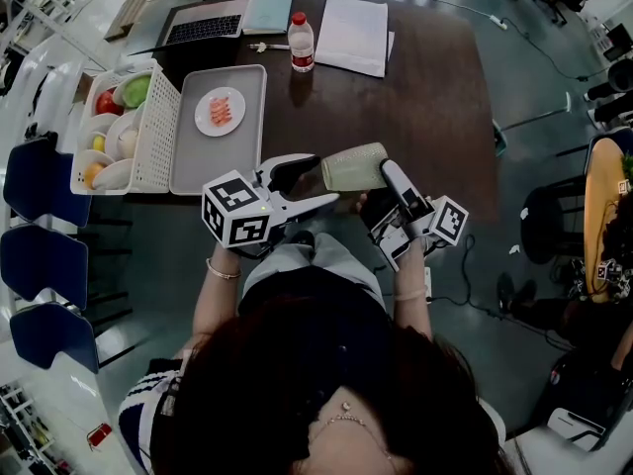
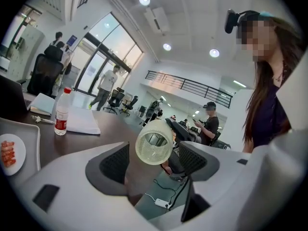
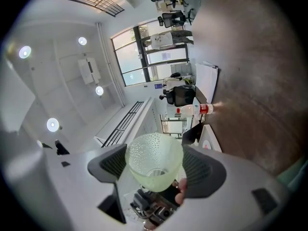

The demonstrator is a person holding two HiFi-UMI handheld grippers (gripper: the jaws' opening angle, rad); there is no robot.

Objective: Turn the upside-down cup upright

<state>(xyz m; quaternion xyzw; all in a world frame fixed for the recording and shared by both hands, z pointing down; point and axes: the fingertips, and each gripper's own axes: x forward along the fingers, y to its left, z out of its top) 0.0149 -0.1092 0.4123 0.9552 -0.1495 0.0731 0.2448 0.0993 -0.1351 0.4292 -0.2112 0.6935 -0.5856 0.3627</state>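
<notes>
- Two grippers meet at mid-frame in the head view, above the near edge of the dark brown wooden table (image 1: 435, 107).
- The right gripper (image 1: 384, 174) is clamped on the pale green, dimpled, translucent plastic cup (image 1: 354, 167), which is off the table and lies roughly level.
- The left gripper (image 1: 313, 184) gapes wide. One end of the cup shows between its jaws, and neither pad presses on it.
- Suggested technique: keep the right clamp firm, roll until the mouth faces up, and seat the base flat on bare table before letting go.
</notes>
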